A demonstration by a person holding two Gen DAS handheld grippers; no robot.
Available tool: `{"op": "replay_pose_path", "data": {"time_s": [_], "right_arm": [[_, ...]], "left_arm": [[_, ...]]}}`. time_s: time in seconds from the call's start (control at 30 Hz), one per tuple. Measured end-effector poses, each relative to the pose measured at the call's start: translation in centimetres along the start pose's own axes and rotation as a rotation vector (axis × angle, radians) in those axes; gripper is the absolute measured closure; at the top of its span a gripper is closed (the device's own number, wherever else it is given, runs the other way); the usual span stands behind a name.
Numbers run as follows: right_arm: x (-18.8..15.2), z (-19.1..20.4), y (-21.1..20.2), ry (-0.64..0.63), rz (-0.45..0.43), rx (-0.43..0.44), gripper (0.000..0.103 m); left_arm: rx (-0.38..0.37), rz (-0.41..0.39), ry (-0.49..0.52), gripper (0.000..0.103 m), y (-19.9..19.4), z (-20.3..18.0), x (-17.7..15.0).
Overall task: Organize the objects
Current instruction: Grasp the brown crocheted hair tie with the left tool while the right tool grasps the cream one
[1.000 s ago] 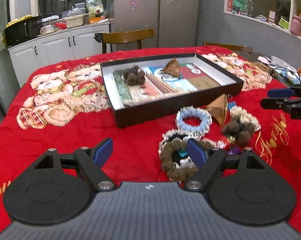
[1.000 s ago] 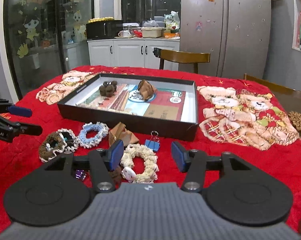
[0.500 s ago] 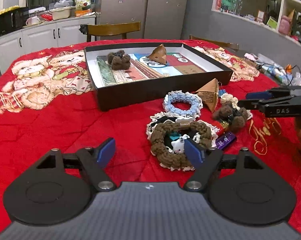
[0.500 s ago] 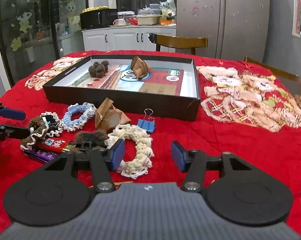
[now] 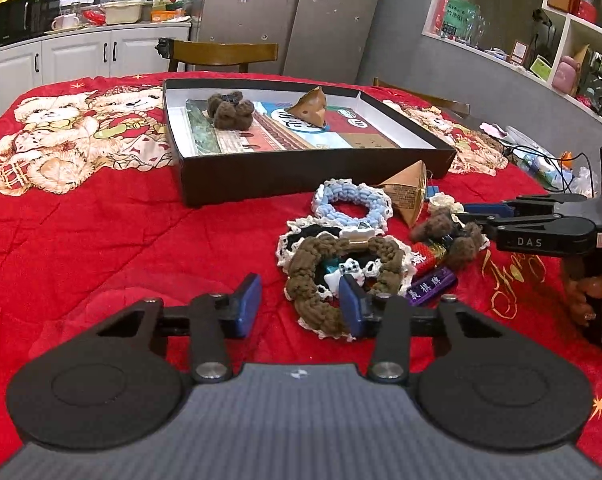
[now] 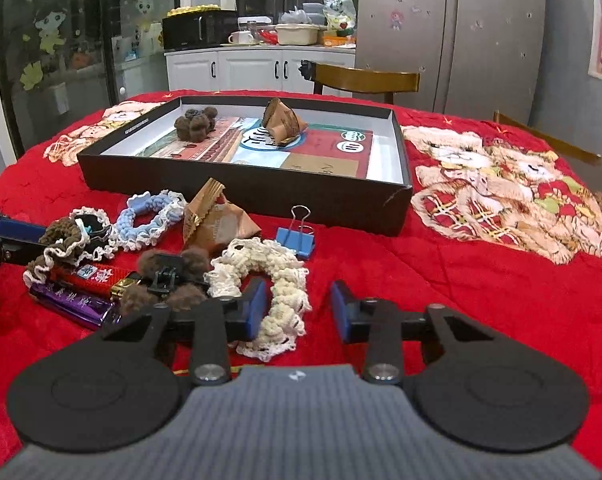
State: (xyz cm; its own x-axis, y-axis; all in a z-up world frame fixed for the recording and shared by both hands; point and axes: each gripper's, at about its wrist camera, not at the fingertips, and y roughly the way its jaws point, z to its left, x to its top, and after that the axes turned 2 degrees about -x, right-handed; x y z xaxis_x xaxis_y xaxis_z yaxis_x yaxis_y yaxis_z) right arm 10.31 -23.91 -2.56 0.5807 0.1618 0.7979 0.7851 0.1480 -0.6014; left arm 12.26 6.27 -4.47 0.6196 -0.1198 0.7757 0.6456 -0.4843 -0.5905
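A black box [image 5: 229, 176] [image 6: 237, 184] on the red cloth holds a brown fuzzy clip [image 5: 229, 110] and a brown paper packet [image 5: 310, 106]. In front of it lie a brown scrunchie [image 5: 341, 268], a blue scrunchie [image 5: 351, 202], a cream scrunchie [image 6: 277, 276], a second packet [image 6: 215, 220], a second fuzzy clip [image 6: 169, 276], a blue binder clip [image 6: 297, 238], and red [image 6: 93, 274] and purple [image 6: 71, 302] lighters. My left gripper [image 5: 299, 306] is open, low beside the brown scrunchie. My right gripper [image 6: 299, 308] is open over the cream scrunchie's near edge.
A wooden chair [image 5: 221, 54] stands behind the table, a second chair [image 6: 541, 136] at the right side. Cables and small items [image 5: 541, 160] lie at the table's far right edge. White cabinets [image 6: 253, 68] and a fridge [image 6: 449, 32] are beyond.
Both grippers have dropped lower and moved in toward the pile of small objects. Both stayed open and nothing was picked up.
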Motion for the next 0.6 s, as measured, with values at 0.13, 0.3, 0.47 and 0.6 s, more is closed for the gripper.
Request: {"op": "replay_pose_path", "data": {"time_s": [0.13,0.3,0.47,0.6], "right_arm": [[-0.06,0.33,-0.12,-0.008,-0.006,0.003,0.082],[-0.20,0.68,-0.32,-0.021,-0.016,-0.002,0.085],[-0.29,0.48,-0.62,-0.011,-0.028,0.006,0.086],[-0.37,0.58,-0.95,-0.017,-0.042,0.003,0.087]], "left_arm": [[-0.015,-0.003,-0.010,0.063,-0.08,-0.07,-0.15],[-0.024,0.000,-0.026,0.074,-0.13,-0.19,-0.29],[0.006,-0.001,-0.026,0.087,-0.06,-0.64,-0.43],[0.021,-0.015,-0.020,0.090,-0.26,-0.92,-0.41]]}}
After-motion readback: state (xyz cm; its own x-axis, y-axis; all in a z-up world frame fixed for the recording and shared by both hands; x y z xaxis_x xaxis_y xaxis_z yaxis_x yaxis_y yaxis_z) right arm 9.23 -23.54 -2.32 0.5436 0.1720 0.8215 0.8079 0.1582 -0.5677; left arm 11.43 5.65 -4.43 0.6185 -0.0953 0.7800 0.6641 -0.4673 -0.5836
